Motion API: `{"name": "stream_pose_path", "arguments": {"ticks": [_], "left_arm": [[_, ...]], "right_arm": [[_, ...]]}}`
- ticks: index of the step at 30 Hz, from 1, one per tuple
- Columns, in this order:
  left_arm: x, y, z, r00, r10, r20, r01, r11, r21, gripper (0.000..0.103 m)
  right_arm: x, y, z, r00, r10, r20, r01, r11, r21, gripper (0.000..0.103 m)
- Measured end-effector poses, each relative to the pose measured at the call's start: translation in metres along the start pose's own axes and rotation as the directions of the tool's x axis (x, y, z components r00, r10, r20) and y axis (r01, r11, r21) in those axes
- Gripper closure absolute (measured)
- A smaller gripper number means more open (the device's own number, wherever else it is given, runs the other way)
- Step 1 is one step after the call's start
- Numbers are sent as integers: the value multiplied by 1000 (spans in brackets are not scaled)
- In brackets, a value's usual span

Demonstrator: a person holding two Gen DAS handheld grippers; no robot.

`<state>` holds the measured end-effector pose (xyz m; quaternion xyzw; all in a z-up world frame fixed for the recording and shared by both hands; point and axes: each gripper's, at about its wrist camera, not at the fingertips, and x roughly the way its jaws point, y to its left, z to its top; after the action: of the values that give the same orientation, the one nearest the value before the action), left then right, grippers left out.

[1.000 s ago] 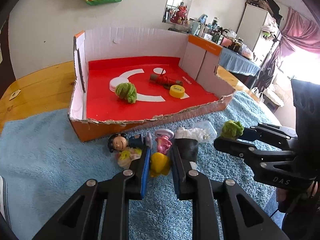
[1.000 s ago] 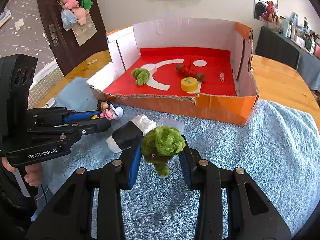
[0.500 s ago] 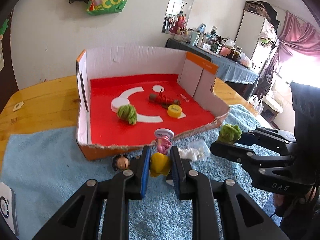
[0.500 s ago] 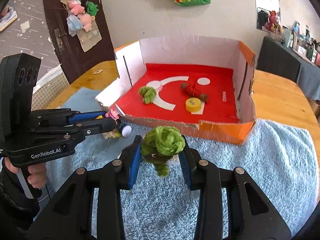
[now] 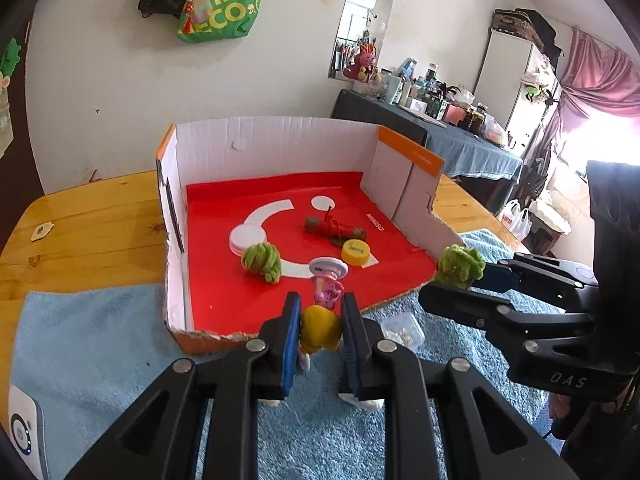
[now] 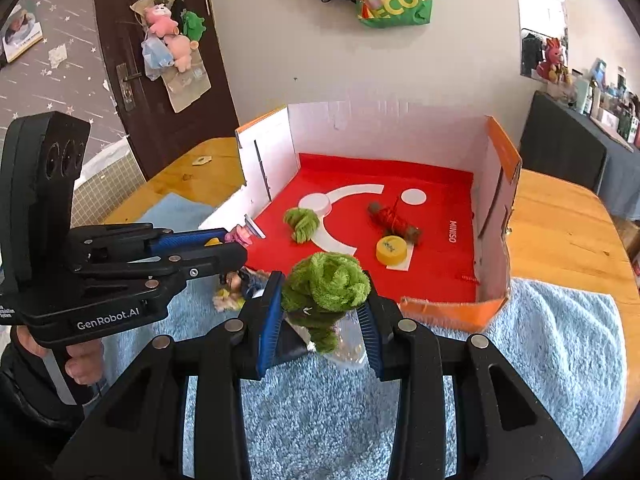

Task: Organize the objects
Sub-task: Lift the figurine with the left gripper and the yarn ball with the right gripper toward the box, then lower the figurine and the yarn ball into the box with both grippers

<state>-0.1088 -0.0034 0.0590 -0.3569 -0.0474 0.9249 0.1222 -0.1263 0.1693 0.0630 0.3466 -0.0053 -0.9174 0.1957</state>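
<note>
I'm pinching a small pink-and-yellow plastic figurine with a white cap (image 5: 323,312) in my left gripper (image 5: 319,334), blue pads pressed tight against its yellow body. My right gripper (image 6: 320,312) is clamping a fuzzy green yarn bundle (image 6: 326,286), its tail dangling below the pads. Right under both tools I'm seeing the fluffy light-blue towel (image 6: 540,344), with a little dark-haired doll figure (image 6: 236,286) lying on it just below my left fingers. Just ahead, the torn-front orange cardboard box with a red floor (image 5: 224,280) is holding another green yarn clump (image 5: 262,260), a yellow bottle cap (image 5: 355,251) and a brown stick wrapped in red thread (image 5: 334,229) further back.
</note>
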Motion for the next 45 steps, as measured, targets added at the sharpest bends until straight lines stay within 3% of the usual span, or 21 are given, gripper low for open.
{"name": "stream_pose_path", "arguments": {"ticks": [18,32,45], "left_arm": [[19,9,22,999,39,-4,-39,999,1,82],[57,24,20,993,60,-104,-64,997,-36,82],[70,31,17,987,67,-146,-74,996,-42,82]], "right_arm": [[26,-18,20,999,-9,-43,10,1000,15,69],[62,-31,17,987,-14,-162,20,999,33,69],[78,-37,15,977,-22,-211,29,999,29,69]]}}
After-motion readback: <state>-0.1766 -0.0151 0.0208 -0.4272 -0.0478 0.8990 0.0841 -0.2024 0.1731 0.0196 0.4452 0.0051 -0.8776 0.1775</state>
